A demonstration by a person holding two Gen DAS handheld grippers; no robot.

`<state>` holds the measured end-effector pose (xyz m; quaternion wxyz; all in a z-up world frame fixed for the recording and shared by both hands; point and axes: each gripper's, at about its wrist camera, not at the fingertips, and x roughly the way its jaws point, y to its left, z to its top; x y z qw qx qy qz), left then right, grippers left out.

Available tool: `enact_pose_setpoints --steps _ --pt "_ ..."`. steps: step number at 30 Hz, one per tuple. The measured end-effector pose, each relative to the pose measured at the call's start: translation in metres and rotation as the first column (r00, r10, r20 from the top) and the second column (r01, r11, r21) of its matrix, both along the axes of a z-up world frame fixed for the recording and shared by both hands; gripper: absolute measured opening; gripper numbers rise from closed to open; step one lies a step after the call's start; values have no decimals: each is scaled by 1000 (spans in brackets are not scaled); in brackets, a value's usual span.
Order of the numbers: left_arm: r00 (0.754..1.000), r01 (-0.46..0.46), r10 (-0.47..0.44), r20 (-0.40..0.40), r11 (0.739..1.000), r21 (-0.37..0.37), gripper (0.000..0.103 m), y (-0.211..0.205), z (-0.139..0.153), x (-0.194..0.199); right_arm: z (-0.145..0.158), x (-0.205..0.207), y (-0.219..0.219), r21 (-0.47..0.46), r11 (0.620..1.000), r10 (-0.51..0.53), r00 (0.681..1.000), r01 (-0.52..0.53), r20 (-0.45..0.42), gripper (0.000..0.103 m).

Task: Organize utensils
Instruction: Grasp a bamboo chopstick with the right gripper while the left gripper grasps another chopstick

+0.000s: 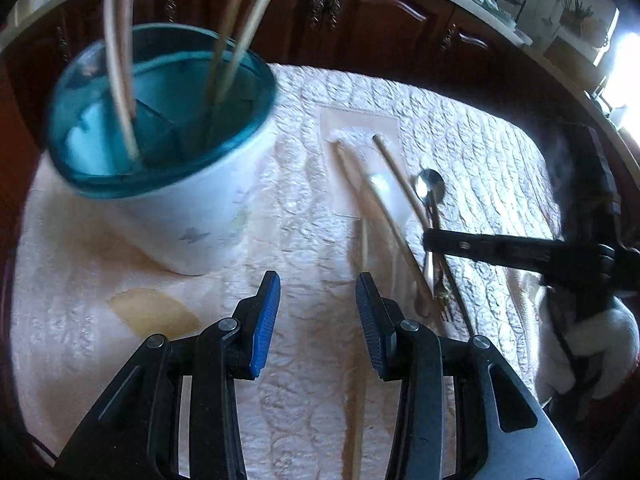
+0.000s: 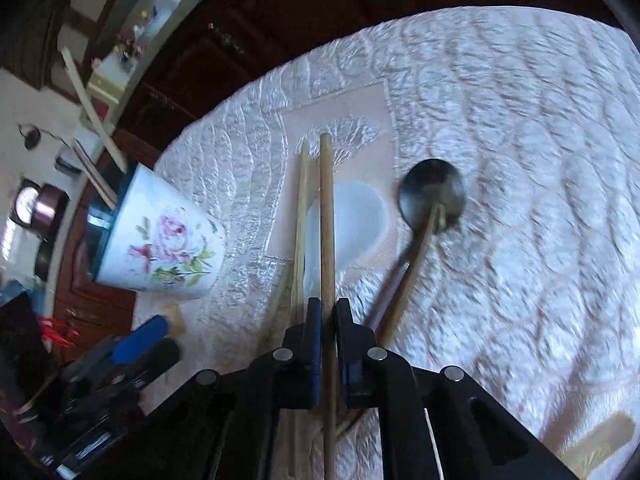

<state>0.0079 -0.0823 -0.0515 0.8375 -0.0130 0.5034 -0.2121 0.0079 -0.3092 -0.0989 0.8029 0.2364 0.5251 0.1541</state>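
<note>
A white floral utensil holder [image 1: 188, 216] with a teal divided insert stands at the left and holds several wooden sticks; it also shows in the right wrist view [image 2: 160, 248]. Loose chopsticks [image 1: 384, 216] and a metal spoon [image 1: 430, 188] lie on the quilted cloth. My left gripper [image 1: 318, 312] is open and empty above the cloth, right of the holder. My right gripper [image 2: 328, 312] is shut on a wooden chopstick [image 2: 327, 208]; another chopstick [image 2: 300, 232] lies beside it. The spoon [image 2: 432, 194] lies to the right. The right gripper's finger [image 1: 500, 250] reaches over the utensils.
The table is covered by a pale quilted cloth [image 1: 460, 140] with a smooth patch [image 2: 360, 112]. Dark wooden cabinets [image 1: 360, 20] stand behind. A yellowish patch [image 1: 152, 312] marks the cloth near the left gripper. The left gripper [image 2: 136, 344] shows at lower left.
</note>
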Motion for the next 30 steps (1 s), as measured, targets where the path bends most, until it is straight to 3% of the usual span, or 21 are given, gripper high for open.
enact_pose_setpoints --steps 9,13,14,15,17,22,30 --pt "996 59 -58 -65 998 17 38 -37 -24 20 -8 -77 -64 -103 992 -83 995 78 -51 6" --pt "995 66 -62 -75 997 49 38 -47 -37 29 -12 -99 -81 -59 995 -89 993 85 -72 6" --pt "995 65 -61 -82 997 52 38 -50 -40 33 -12 -102 -84 -53 995 -90 993 87 -70 9" --pt "995 63 -59 -84 997 53 37 -52 -42 37 -10 -102 -86 -55 994 -100 993 97 -57 22" --pt "996 60 -55 -72 996 69 30 -56 -43 41 -7 -99 -90 -60 992 -110 993 108 -29 36" --pt "996 67 -62 -63 993 94 21 -63 -45 47 5 -63 -82 -149 985 -84 996 87 24 36" --pt "997 67 -63 -47 993 97 19 -61 -46 44 -10 -9 -64 -267 963 -51 999 46 -10 36"
